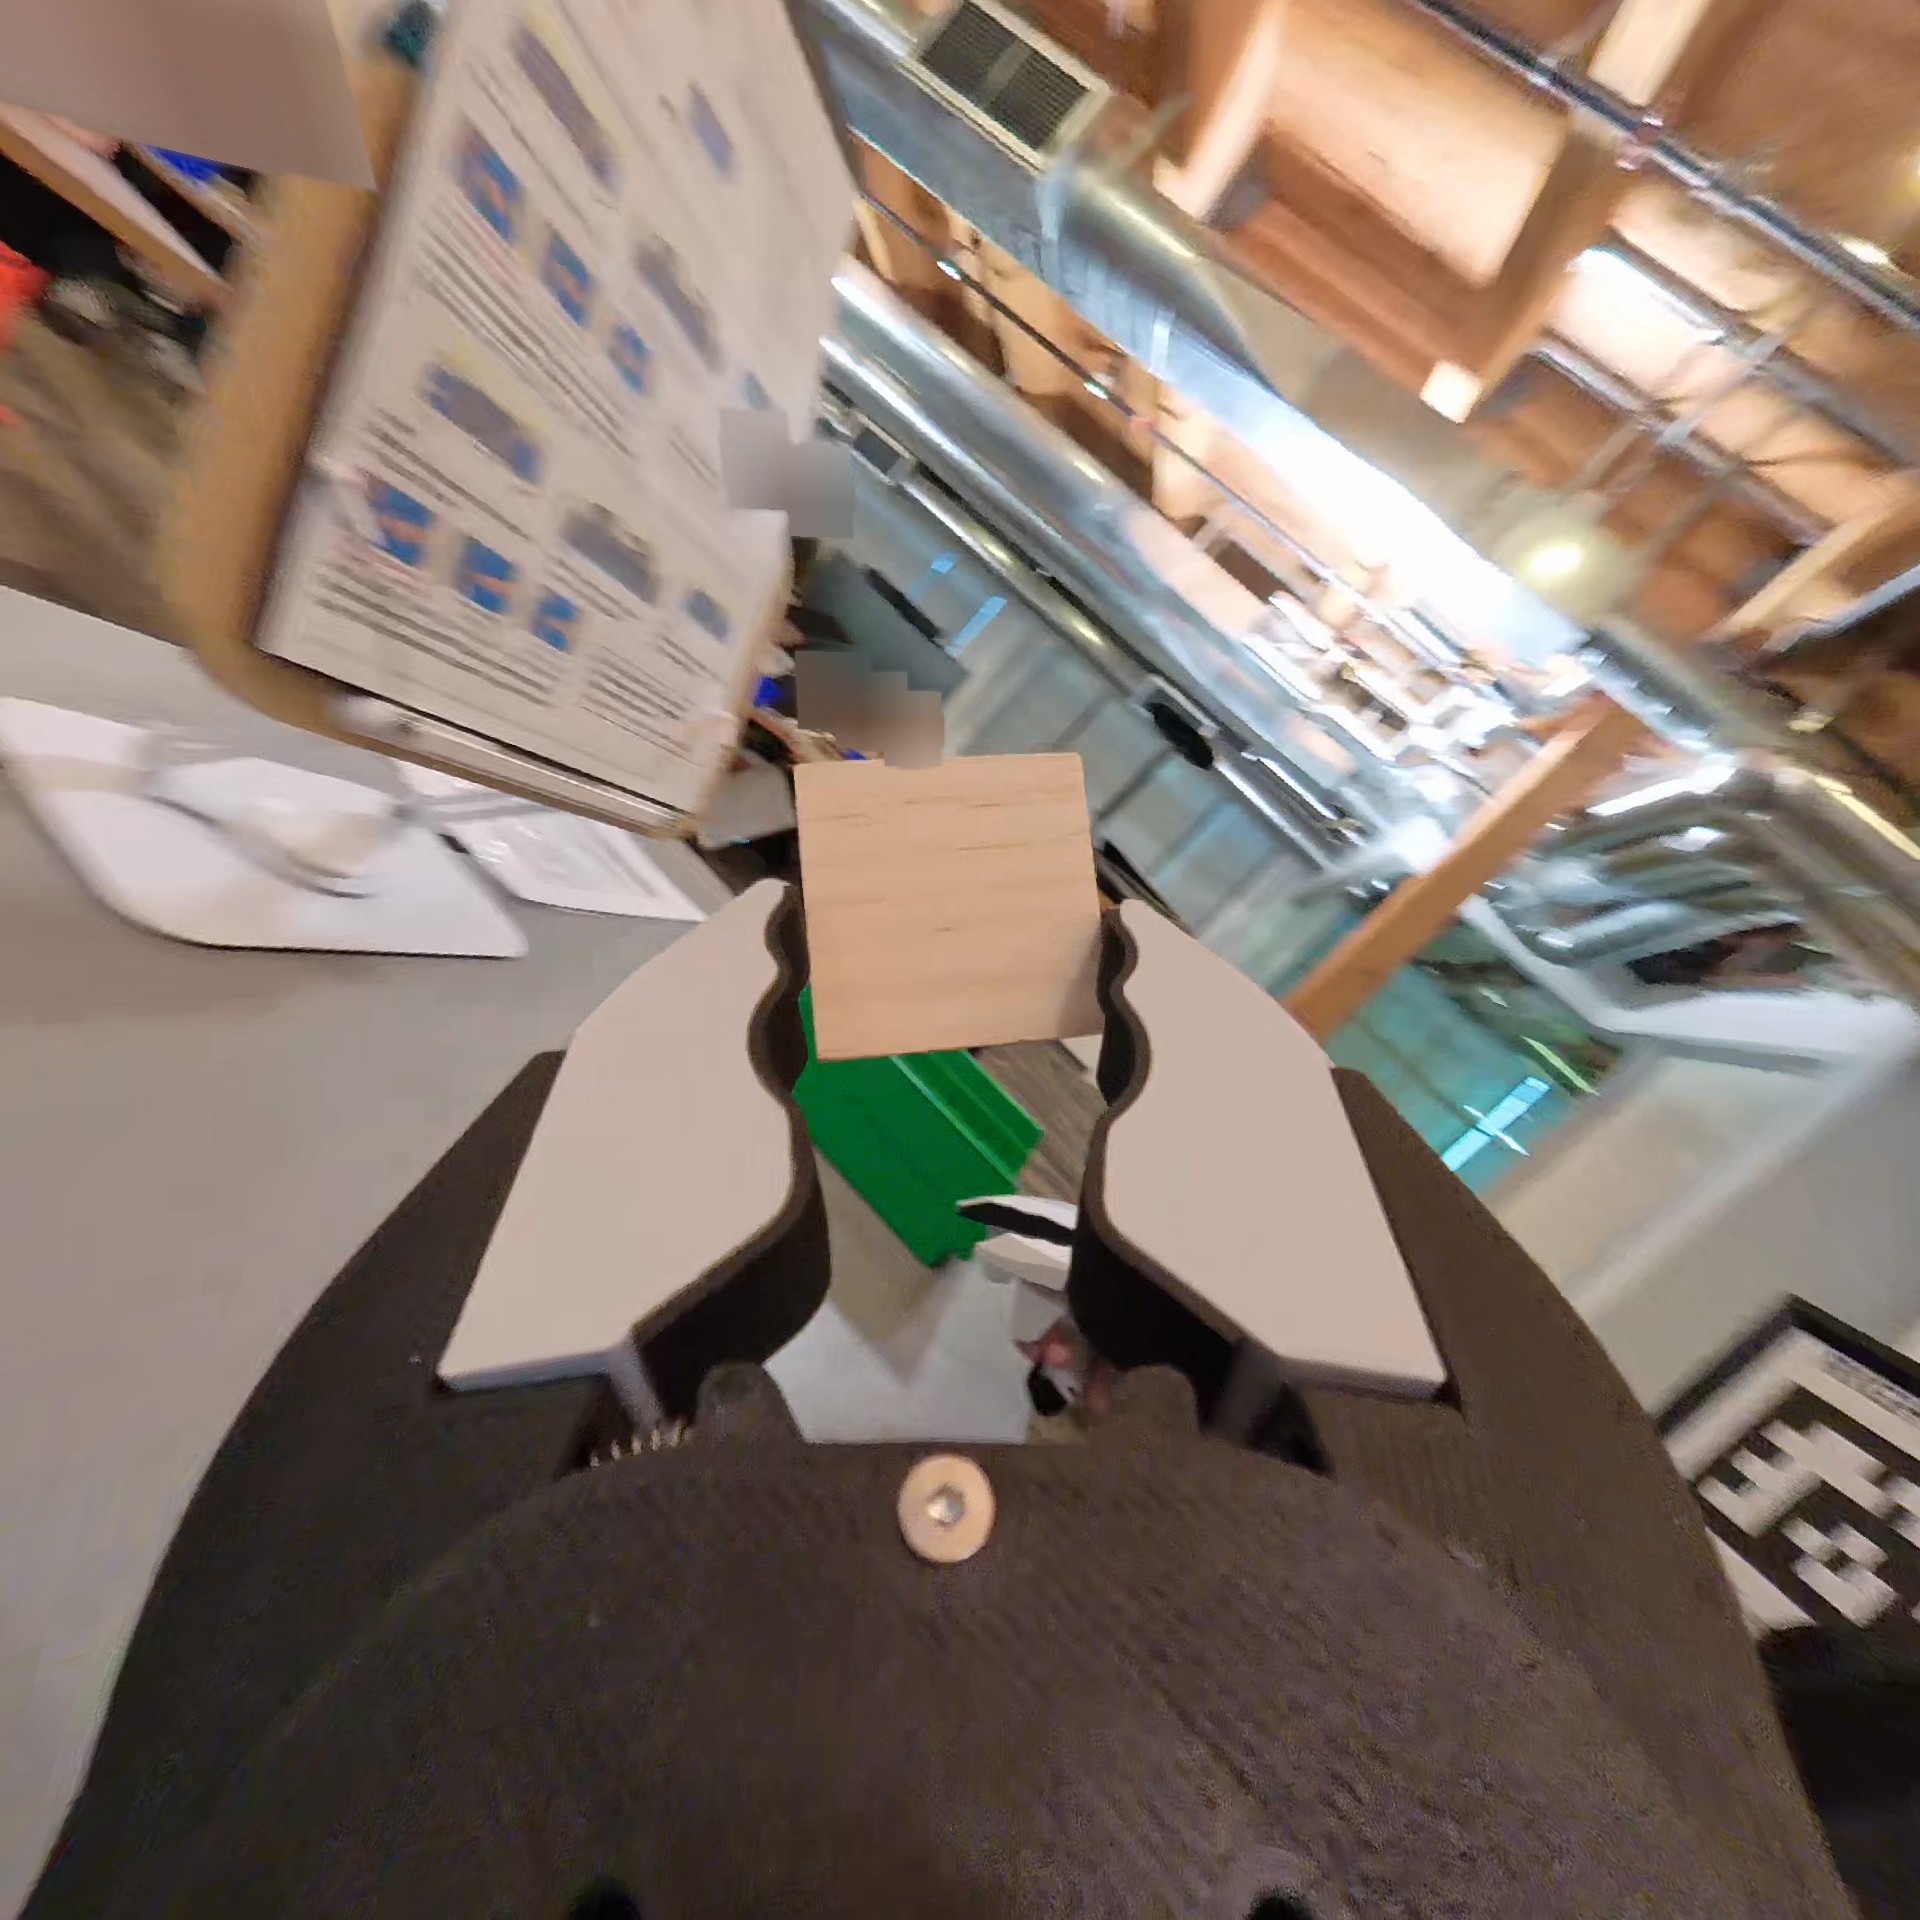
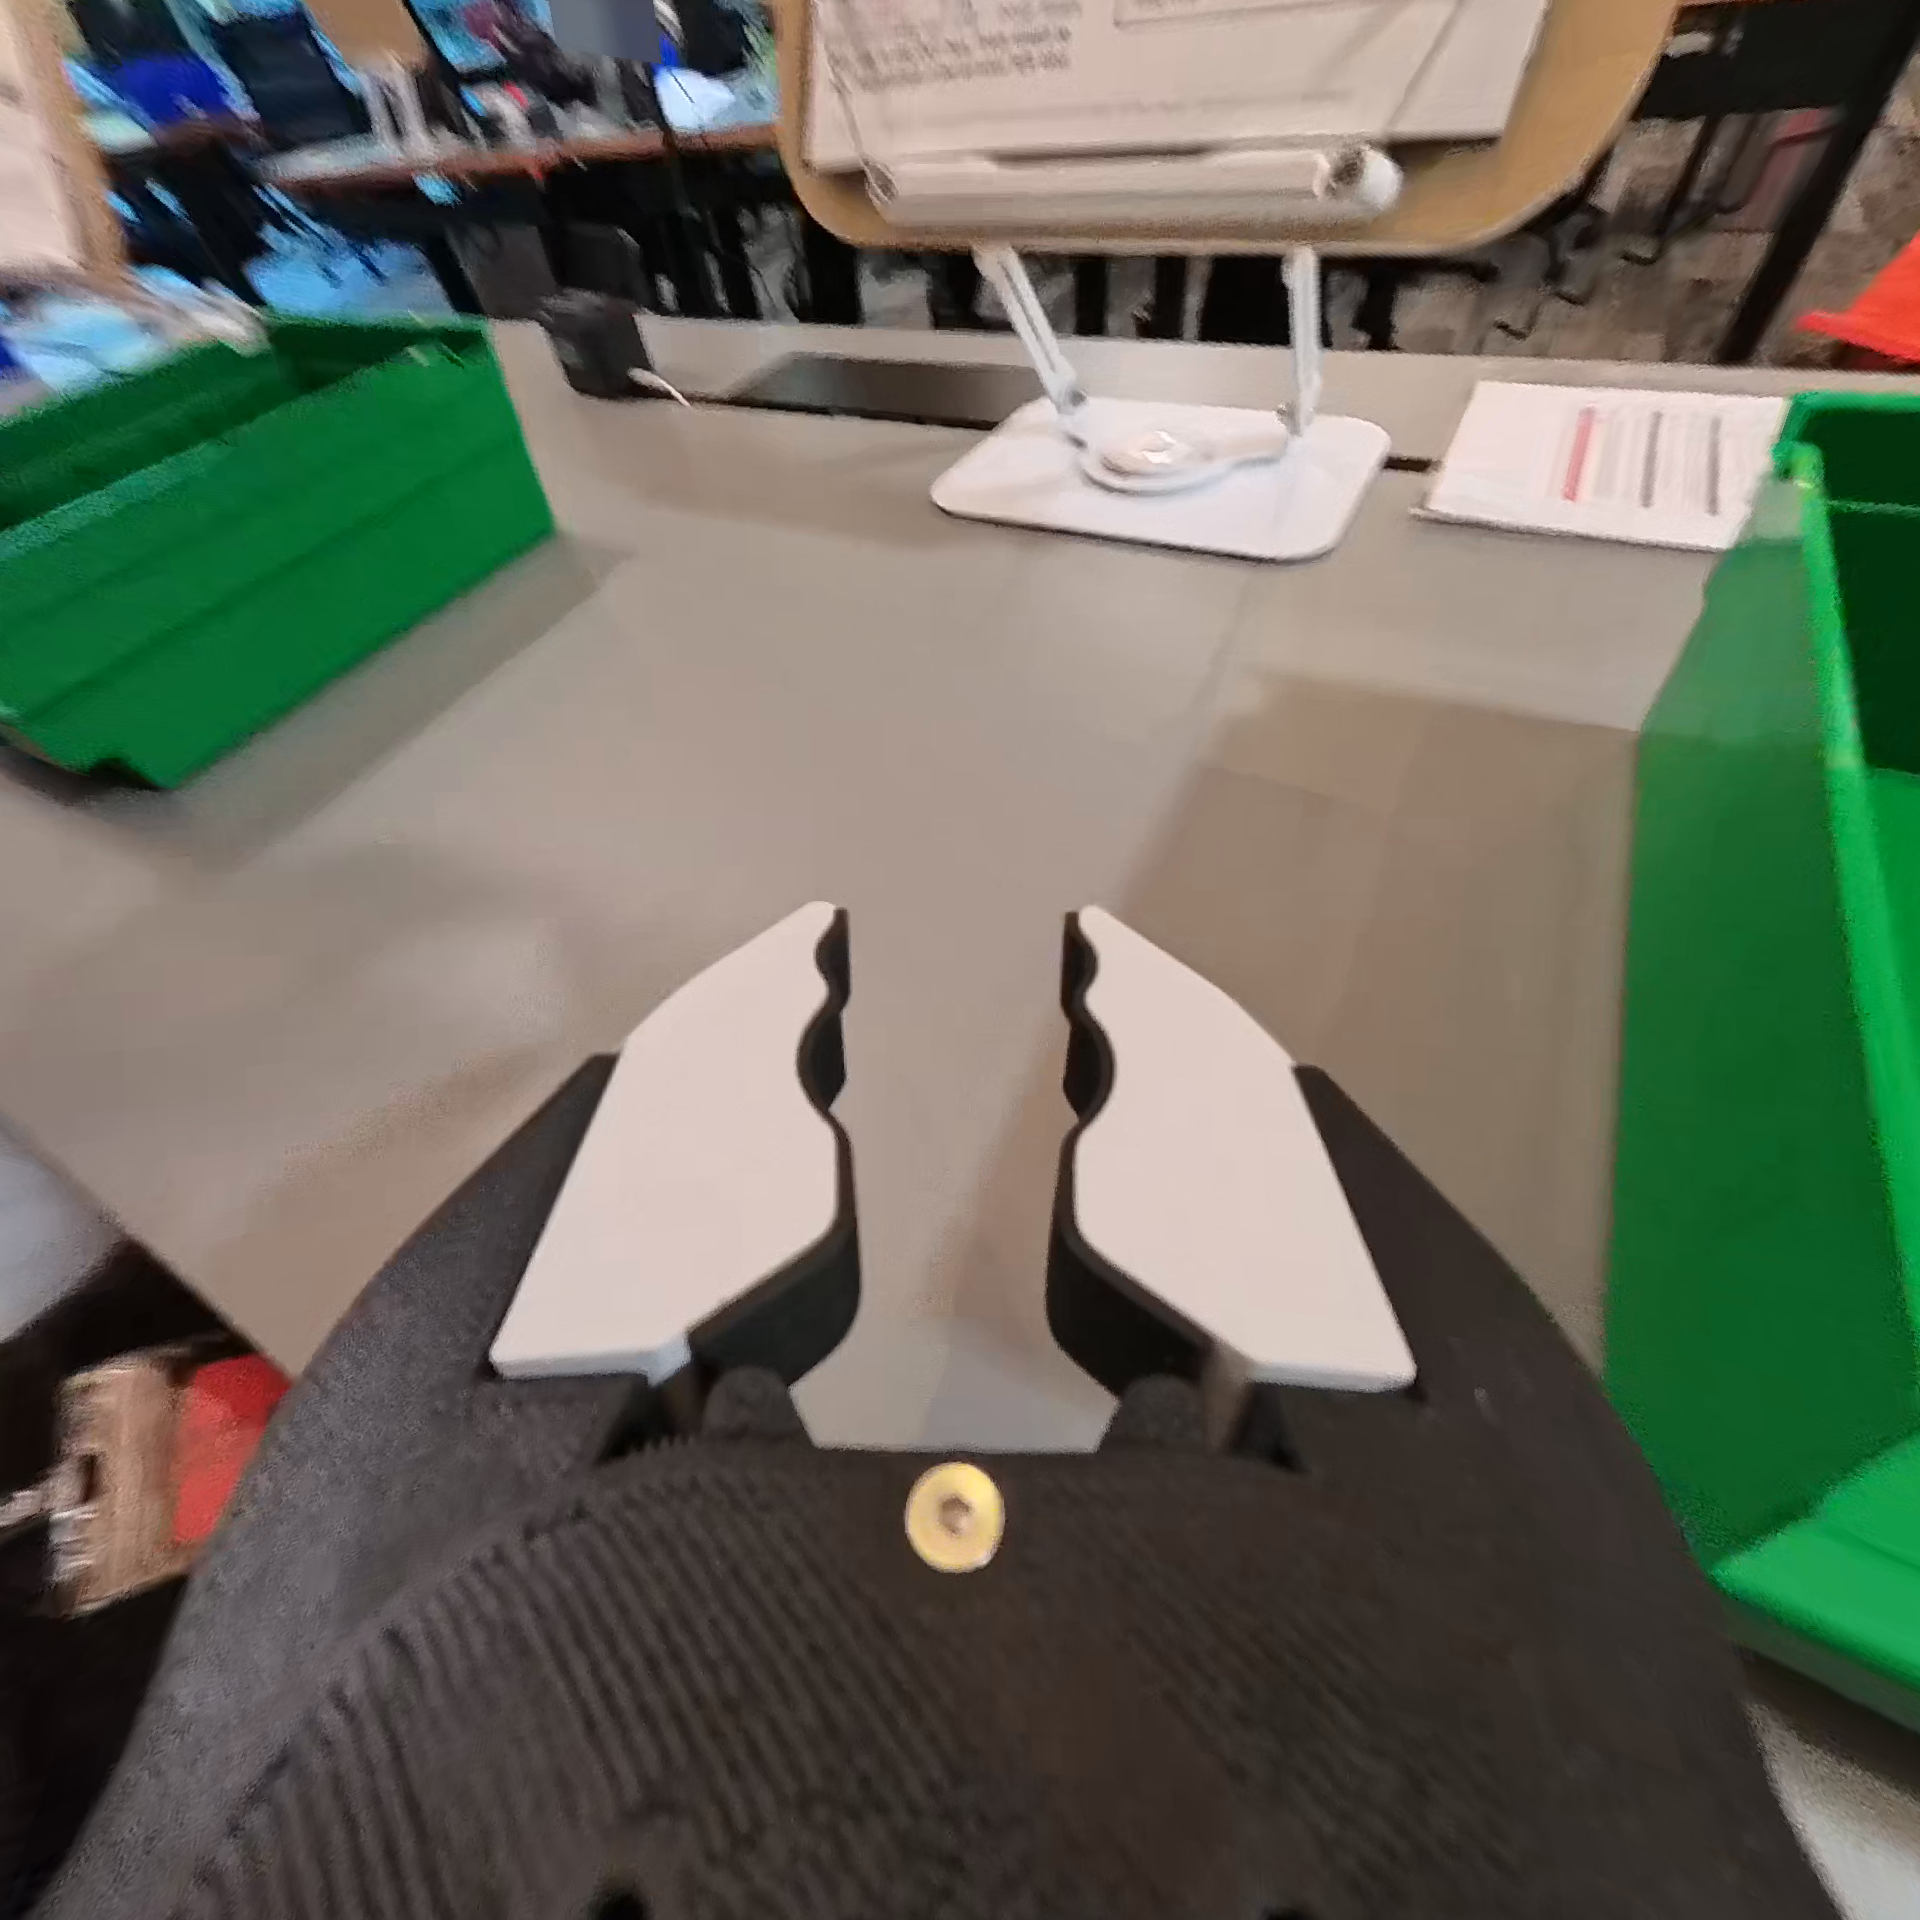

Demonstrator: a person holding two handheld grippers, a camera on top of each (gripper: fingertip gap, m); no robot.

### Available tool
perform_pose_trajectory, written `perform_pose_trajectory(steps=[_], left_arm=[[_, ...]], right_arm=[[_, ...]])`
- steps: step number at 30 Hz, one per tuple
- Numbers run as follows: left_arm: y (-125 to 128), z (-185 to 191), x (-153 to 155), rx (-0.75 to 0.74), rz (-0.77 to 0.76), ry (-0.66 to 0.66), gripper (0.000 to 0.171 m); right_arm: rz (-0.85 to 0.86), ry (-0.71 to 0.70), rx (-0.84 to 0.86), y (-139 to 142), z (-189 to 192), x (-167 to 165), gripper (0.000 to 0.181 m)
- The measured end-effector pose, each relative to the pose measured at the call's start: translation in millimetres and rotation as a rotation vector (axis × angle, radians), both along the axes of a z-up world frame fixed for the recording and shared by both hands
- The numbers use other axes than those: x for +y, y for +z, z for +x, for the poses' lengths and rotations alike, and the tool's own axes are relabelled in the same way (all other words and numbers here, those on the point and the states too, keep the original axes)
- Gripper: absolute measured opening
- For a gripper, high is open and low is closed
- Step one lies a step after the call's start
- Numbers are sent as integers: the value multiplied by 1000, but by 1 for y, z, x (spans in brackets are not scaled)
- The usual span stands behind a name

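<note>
A pale wooden block (image 1: pixel 948 902) is clamped between the tips of the left gripper (image 1: pixel 951 930), raised and tilted toward the ceiling. The right gripper (image 2: pixel 956 930) is held apart, empty, above the grey table (image 2: pixel 727 727), between two green bins (image 2: pixel 260 540).

The left gripper (image 1: pixel 951 935) has a black ribbed body; pale grey fingers (image 1: pixel 665 1122) with wavy black inner edges; the right gripper (image 2: pixel 956 935) looks the same, with one brass-coloured screw (image 2: pixel 954 1516).

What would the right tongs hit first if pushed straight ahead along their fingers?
Probably nothing soon: the right tongs are open and empty over bare grey table. Straight ahead, the first thing is the white stand base, though depth is hard to judge.
</note>
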State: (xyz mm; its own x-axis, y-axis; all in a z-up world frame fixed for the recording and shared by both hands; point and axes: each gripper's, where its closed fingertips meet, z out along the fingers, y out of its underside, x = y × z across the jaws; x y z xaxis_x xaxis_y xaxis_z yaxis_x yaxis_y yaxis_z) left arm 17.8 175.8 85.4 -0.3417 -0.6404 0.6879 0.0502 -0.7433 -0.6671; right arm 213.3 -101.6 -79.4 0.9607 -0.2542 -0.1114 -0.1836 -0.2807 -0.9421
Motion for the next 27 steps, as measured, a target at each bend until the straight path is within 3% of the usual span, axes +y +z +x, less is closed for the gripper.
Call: perform_pose_trajectory(steps=[5, 8, 11, 14, 17, 27], left_arm=[[-11, 49, -89, -93, 30, -224, 55], [-35, 72, -141, -95, 73, -296, 55], [-46, 82, -176, -146, -9, -341, 55], [-50, 87, -202, -170, -97, -444, 54], [-62, 90, -225, -146, -33, -489, 54], [-69, 91, -240, -133, -10, -503, 55]], right_arm=[[352, 332, 135, 63, -67, 6, 58], [483, 408, 225, 84, -85, 1, 61], [571, 434, 390, 92, -87, -1, 68], [629, 448, 596, 91, -81, 0, 75], [637, 438, 706, 85, -74, 2, 77], [589, 501, 703, 84, -85, 2, 69]])
